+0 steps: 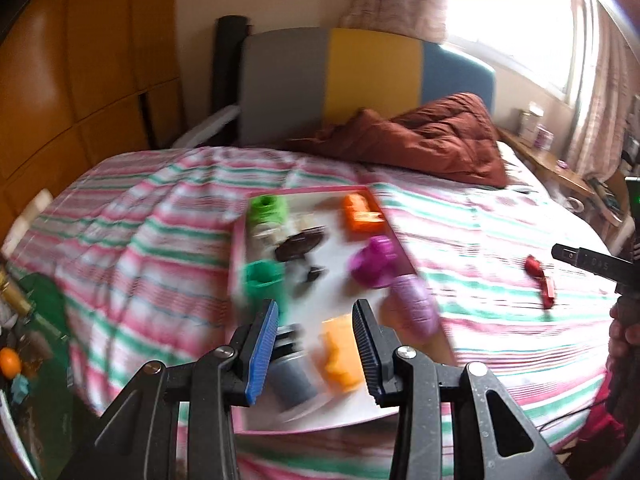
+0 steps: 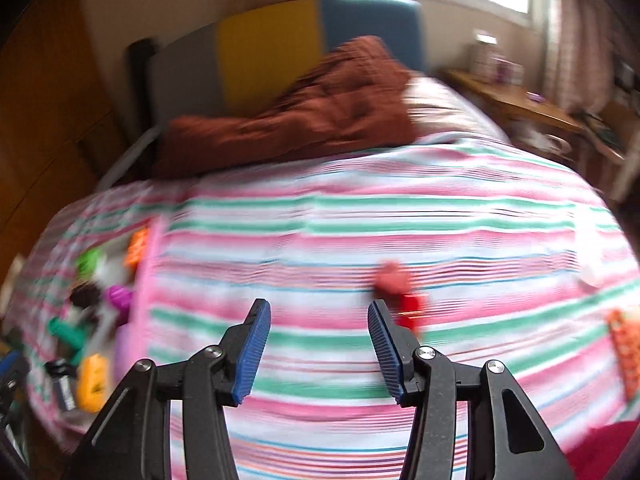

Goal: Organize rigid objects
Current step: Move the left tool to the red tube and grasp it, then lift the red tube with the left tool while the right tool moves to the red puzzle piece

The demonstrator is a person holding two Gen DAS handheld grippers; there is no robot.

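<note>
Right gripper (image 2: 319,344) is spread wide and empty, so I'd swing toward the small red plastic toy (image 2: 404,296) at 1 o'clock and straddle it squarely before squeezing.

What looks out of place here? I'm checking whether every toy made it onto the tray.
One red toy lies alone on the striped bedspread, well right of the pink-rimmed tray that holds the other pieces. Blur hides its exact shape. Both grippers, left and right, are open and empty.

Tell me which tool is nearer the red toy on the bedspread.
Right. The right tool hovers open just short of the red toy; the left tool is over the white tray.
</note>
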